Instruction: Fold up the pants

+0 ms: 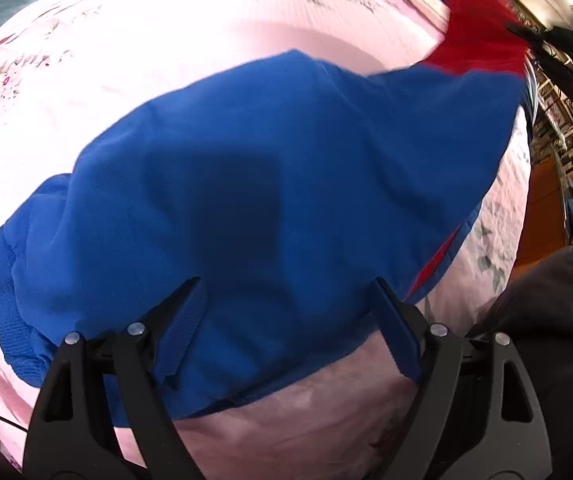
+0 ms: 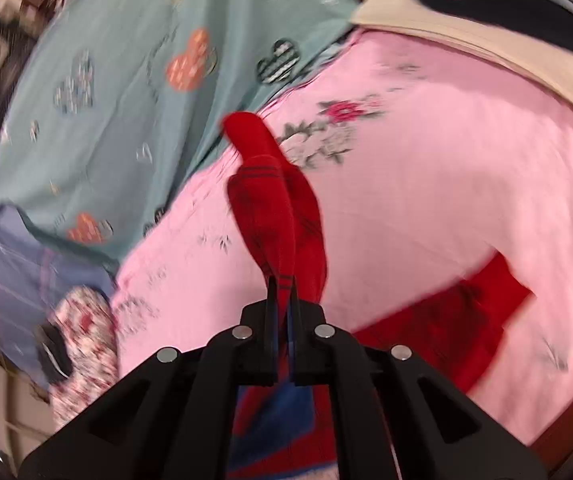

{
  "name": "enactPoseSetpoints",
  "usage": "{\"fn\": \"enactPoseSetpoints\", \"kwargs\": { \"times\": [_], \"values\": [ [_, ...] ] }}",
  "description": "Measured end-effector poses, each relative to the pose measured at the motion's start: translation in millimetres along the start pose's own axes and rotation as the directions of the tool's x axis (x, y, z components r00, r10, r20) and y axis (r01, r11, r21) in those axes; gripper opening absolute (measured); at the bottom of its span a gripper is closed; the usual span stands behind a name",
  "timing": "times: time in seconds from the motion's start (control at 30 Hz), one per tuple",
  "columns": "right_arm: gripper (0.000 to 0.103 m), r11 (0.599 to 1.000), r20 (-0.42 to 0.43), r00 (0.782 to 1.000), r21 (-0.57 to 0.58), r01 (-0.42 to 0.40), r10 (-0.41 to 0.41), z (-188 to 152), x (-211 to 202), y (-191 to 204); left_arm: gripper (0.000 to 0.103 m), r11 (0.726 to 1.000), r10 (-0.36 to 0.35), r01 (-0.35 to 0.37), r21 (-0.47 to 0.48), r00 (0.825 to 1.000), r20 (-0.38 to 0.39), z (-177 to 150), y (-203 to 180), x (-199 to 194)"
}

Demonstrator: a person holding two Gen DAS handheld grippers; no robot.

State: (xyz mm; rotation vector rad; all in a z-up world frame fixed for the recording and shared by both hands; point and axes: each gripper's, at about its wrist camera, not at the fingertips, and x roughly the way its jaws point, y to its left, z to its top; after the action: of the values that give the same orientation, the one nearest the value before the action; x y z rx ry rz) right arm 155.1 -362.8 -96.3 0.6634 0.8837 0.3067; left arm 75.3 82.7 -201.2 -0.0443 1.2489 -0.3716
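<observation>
The blue and red pants (image 1: 270,184) lie spread on a pink floral bedsheet (image 1: 126,48). My left gripper (image 1: 286,292) hovers open just over the blue waist part, with its jaws wide apart and nothing between them. My right gripper (image 2: 282,280) is shut on the red leg end of the pants (image 2: 274,208) and holds it lifted above the sheet. In the left wrist view that red leg end (image 1: 482,36) rises at the far right, under the other black gripper (image 1: 542,52). Another red part of the pants (image 2: 446,320) lies on the sheet to the right.
A teal patterned blanket (image 2: 126,72) lies at the bed's far side. A cream pillow (image 2: 486,44) sits at the top right. A floral cloth (image 2: 86,344) hangs at the bed's left edge. The person's dark sleeve (image 1: 558,320) is at the right.
</observation>
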Motion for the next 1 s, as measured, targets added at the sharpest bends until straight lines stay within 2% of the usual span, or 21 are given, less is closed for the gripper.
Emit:
{"fn": "enactPoseSetpoints", "kwargs": {
  "times": [0.07,0.1,0.17,0.2,0.23,0.27,0.33,0.37,0.43,0.47,0.53,0.57,0.63,0.67,0.7,0.77,0.8,0.87,0.93,1.0],
  "values": [
    [0.003,0.996,-0.010,1.000,0.087,0.025,-0.025,-20.6,-13.6,-41.4,0.084,1.000,0.011,-0.011,0.005,1.000,-0.015,0.4,-3.2,2.6],
    [0.003,0.991,-0.032,0.998,0.114,0.066,-0.062,-32.0,-11.9,-62.3,0.084,1.000,0.016,-0.015,0.006,1.000,-0.022,0.7,-3.9,4.6],
    [0.009,0.965,-0.117,0.972,0.144,0.218,-0.202,-54.7,0.0,-105.3,0.084,1.000,0.025,-0.024,0.010,0.999,-0.039,1.5,-7.6,9.8],
    [0.010,0.953,-0.167,0.960,0.167,0.251,-0.224,-62.3,3.3,-119.8,0.084,0.999,0.029,-0.028,0.019,0.998,-0.050,2.2,-9.5,11.4],
    [0.012,0.951,-0.182,0.963,0.204,0.233,-0.197,-66.5,0.0,-128.5,0.084,0.999,0.036,-0.034,0.029,0.998,-0.060,3.0,-11.1,11.6],
    [0.019,0.953,-0.154,0.974,0.226,0.200,-0.168,-67.6,-11.0,-128.3,0.084,0.998,0.045,-0.042,0.038,0.997,-0.067,3.8,-12.6,10.2],
    [0.026,0.968,-0.091,0.979,0.159,0.193,-0.181,-61.1,-30.0,-110.6,0.084,0.998,0.054,-0.052,0.037,0.996,-0.068,4.7,-13.9,6.2],
    [0.027,0.976,-0.041,0.979,0.083,0.200,-0.197,-52.7,-40.2,-92.8,0.084,0.998,0.056,-0.054,0.033,0.996,-0.066,5.5,-13.3,1.5],
    [0.033,0.983,0.013,0.983,-0.008,0.181,-0.181,-41.7,-45.8,-72.3,0.084,0.998,0.056,-0.055,0.025,0.997,-0.048,5.6,-11.4,-8.9],
    [0.038,0.984,0.038,0.987,-0.074,0.161,-0.158,-34.7,-43.0,-61.8,0.084,0.998,0.061,-0.060,0.021,0.997,-0.042,5.8,-7.5,-14.6],
    [0.038,0.978,0.058,0.989,-0.147,0.146,-0.139,-26.0,-28.1,-58.5,0.084,0.996,0.092,-0.092,0.012,0.995,-0.047,3.2,-2.1,-16.3],
    [0.038,0.976,0.041,0.987,-0.149,0.161,-0.156,-20.2,-10.5,-68.5,0.084,0.994,0.110,-0.110,0.006,0.992,-0.058,-0.9,2.1,-13.6],
    [0.034,0.958,-0.056,0.962,-0.118,0.260,-0.268,-14.1,31.9,-105.6,0.084,0.989,0.147,-0.147,0.005,0.986,-0.079,-6.9,9.9,-7.5],
    [0.023,0.955,-0.084,0.956,-0.118,0.270,-0.281,-13.2,44.2,-120.8,0.084,0.988,0.156,-0.156,0.003,0.984,-0.091,-11.6,14.0,-3.1],
    [0.023,0.958,-0.081,0.959,-0.117,0.261,-0.272,-9.1,45.5,-124.7,0.084,0.989,0.150,-0.151,-0.001,0.984,-0.099,-17.4,18.3,-0.9],
    [0.026,0.949,-0.094,0.948,-0.118,0.292,-0.303,-2.2,37.2,-108.6,0.084,0.987,0.159,-0.160,0.003,0.982,-0.099,-21.9,18.7,-6.5],
    [0.027,0.944,-0.067,0.949,-0.146,0.296,-0.308,-1.4,28.7,-94.4,0.084,0.984,0.178,-0.178,0.010,0.980,-0.093,-24.2,17.7,-13.4],
    [0.034,0.934,-0.020,0.967,-0.265,0.241,-0.255,-9.4,12.7,-48.0,0.084,0.981,0.196,-0.196,0.014,0.976,-0.091,-27.6,18.7,-24.8],
    [0.034,0.919,-0.058,0.977,-0.354,0.174,-0.207,-25.8,17.1,-11.5,0.084,0.983,0.182,-0.182,0.005,0.981,-0.072,-32.5,23.2,-43.9],
    [0.034,0.883,-0.146,0.980,-0.467,0.050,-0.133,-53.0,29.6,32.2,0.084,0.981,0.192,-0.193,-0.003,0.980,-0.048,-36.3,31.3,-61.4]
  ]
}}
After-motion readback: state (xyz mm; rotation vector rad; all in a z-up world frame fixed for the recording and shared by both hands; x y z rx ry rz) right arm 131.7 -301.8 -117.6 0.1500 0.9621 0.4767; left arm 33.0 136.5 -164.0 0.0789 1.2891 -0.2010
